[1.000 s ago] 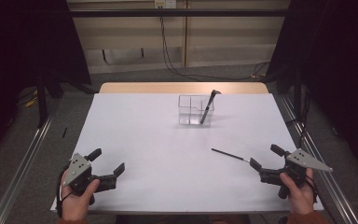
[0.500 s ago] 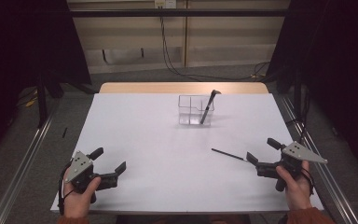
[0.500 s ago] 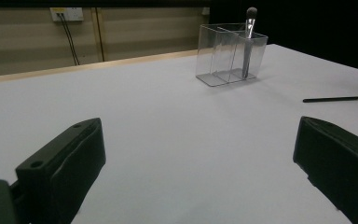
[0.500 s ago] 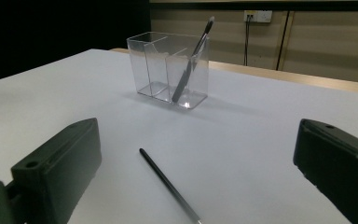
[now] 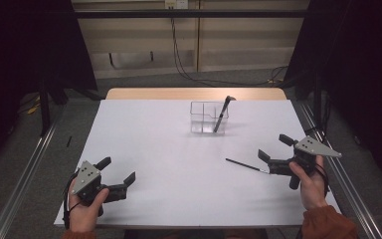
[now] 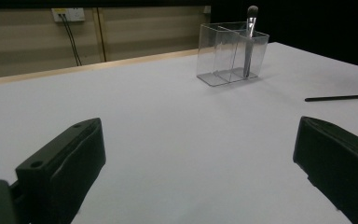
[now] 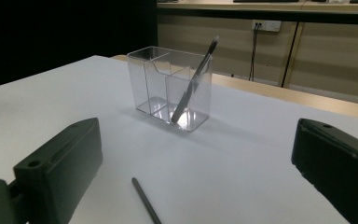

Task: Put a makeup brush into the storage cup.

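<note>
A clear divided organizer [image 5: 208, 117] stands at the table's far middle, with a dark makeup brush [image 5: 222, 114] leaning in its right compartment. A second thin dark brush [image 5: 246, 166] lies flat on the white table, its near end just left of my right gripper [image 5: 272, 147], which is open and holds nothing. My left gripper [image 5: 118, 169] rests open at the near left, far from both brushes. In the left gripper view the organizer [image 6: 230, 53] and the loose brush [image 6: 340, 97] lie beyond my wide jaws. In the right gripper view the loose brush [image 7: 145, 200] lies between the jaws, before the organizer [image 7: 170, 86].
The white table top [image 5: 179, 149] ends in a wooden strip [image 5: 194, 93] at the far edge. Metal rails [image 5: 25, 174] run along both sides on the floor. Cables hang down the back wall [image 5: 179, 45].
My right gripper has moved forward and a little left, closer to the loose brush's end. The left gripper has barely shifted. Both stay open.
</note>
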`<state>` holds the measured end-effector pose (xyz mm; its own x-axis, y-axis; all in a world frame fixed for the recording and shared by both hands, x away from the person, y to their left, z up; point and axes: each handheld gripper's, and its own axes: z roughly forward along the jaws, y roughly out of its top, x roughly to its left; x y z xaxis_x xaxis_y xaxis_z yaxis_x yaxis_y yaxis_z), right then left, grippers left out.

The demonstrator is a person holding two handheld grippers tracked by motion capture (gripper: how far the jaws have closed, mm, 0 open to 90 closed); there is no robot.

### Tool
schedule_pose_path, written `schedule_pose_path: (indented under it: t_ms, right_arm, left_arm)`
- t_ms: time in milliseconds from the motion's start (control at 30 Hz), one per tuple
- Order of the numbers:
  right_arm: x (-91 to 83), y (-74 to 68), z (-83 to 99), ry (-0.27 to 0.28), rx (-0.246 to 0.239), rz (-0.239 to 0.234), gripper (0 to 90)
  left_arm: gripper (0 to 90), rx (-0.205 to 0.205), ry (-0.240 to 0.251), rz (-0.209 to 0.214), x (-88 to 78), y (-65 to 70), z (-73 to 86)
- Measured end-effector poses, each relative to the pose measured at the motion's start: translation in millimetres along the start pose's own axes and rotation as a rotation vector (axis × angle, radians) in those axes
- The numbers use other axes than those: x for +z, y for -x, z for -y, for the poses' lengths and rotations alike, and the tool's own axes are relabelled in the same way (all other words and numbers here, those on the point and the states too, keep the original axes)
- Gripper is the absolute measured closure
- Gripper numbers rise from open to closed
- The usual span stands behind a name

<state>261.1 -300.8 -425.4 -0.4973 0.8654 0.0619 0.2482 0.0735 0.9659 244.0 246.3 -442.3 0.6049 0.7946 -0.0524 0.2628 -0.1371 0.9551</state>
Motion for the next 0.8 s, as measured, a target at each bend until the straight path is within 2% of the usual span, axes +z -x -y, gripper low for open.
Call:
schedule_pose_path:
  t_ms: [267,333,500,667,733,800]
  right_arm:
    - [19.3,5.0,-12.0,-0.011,-0.019,-0.012,1.7]
    - [23.3,5.6,-13.7,0.000,-0.010,-0.012,1.7]
    - [32.2,5.1,-15.5,-0.022,-0.021,-0.014,1.7]
    - [41.3,4.2,-19.5,-0.086,-0.038,-0.057,2.4]
    - [43.0,5.4,-20.2,-0.093,-0.040,-0.050,4.5]
    - [44.9,6.9,-20.3,-0.128,-0.036,-0.058,4.3]
  left_arm:
    - [2.2,0.004,0.002,0.002,0.2,0.4,-0.3]
    - [2.3,0.003,0.001,0.003,0.2,0.1,-0.3]
    - [2.2,0.003,0.000,0.003,0.5,-0.6,-0.1]
    - [2.2,-0.001,0.003,0.000,0.3,-0.3,-0.3]
    - [2.2,0.000,0.001,0.001,0.3,-0.5,-0.2]
    - [2.2,0.005,0.001,0.004,0.5,-0.5,-0.2]
